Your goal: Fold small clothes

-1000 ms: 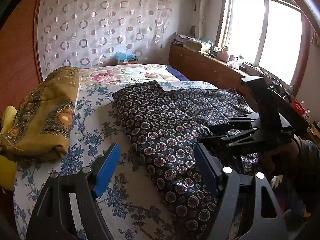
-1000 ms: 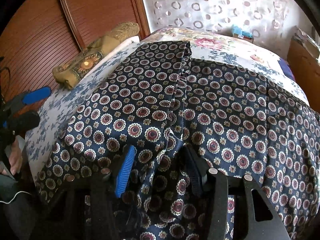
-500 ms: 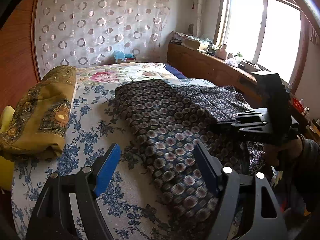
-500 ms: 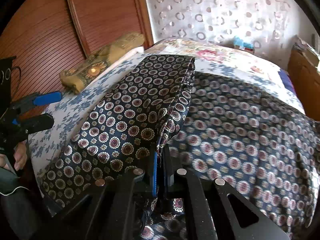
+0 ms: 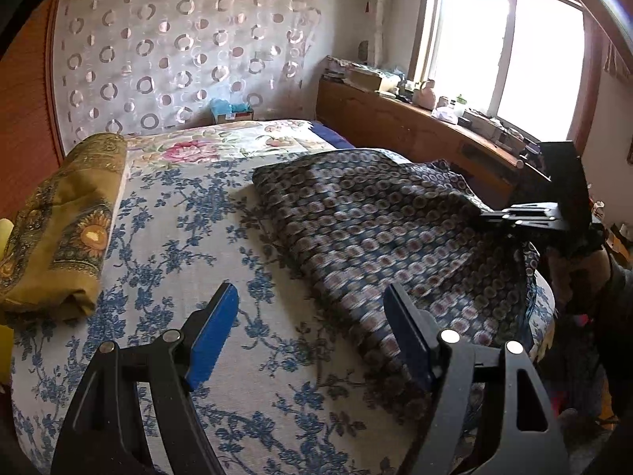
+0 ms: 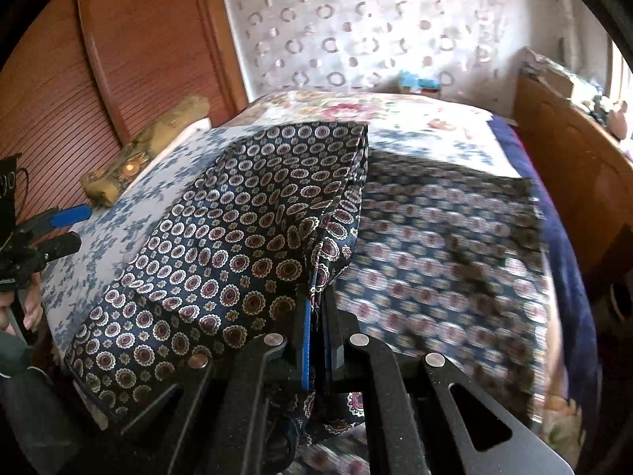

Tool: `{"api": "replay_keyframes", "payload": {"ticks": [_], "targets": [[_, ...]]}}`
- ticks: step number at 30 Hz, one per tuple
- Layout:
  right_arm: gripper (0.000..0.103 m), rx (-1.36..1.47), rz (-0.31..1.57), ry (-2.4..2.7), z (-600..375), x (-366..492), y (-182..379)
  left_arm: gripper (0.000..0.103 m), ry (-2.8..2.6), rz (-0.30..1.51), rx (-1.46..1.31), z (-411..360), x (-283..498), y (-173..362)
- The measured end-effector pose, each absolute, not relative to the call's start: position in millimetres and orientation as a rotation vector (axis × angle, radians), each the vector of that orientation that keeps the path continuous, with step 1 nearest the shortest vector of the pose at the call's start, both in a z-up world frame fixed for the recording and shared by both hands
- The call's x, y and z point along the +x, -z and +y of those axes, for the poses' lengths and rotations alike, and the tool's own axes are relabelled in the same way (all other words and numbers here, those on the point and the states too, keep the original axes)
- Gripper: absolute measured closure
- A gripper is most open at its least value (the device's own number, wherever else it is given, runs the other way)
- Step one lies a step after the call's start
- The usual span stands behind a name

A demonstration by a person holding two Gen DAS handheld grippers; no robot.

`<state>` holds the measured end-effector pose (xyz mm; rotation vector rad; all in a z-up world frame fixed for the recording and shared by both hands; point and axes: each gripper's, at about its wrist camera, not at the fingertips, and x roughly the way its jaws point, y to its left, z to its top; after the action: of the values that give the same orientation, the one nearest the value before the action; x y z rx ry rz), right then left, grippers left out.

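from the left wrist, the left hand-held gripper (image 5: 310,328) hangs spread wide with nothing between its blue pads, above the blue-flowered bed (image 5: 178,237). the navy patterned garment (image 5: 376,229) lies across the bed's right half, its near edge lifted by the right hand-held gripper (image 5: 490,215). a folded ochre cloth (image 5: 59,229) sits at the left.

from the right wrist, the right hand-held gripper (image 6: 316,316) is pressed together, pinching a fold of the garment (image 6: 245,229), raised tent-like over the bed (image 6: 118,206).
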<state>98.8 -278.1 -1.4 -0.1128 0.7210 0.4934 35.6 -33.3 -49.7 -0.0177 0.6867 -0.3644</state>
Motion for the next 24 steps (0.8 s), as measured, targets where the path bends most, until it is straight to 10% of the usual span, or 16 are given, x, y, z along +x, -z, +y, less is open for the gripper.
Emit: {"api": "replay_keyframes", "payload": {"ticks": [24], "targets": [[0.099, -0.122, 0.726, -0.219, -310, 62, -7, 0.026, 0.426, 0.712, 0.013, -74, 42, 52]]}}
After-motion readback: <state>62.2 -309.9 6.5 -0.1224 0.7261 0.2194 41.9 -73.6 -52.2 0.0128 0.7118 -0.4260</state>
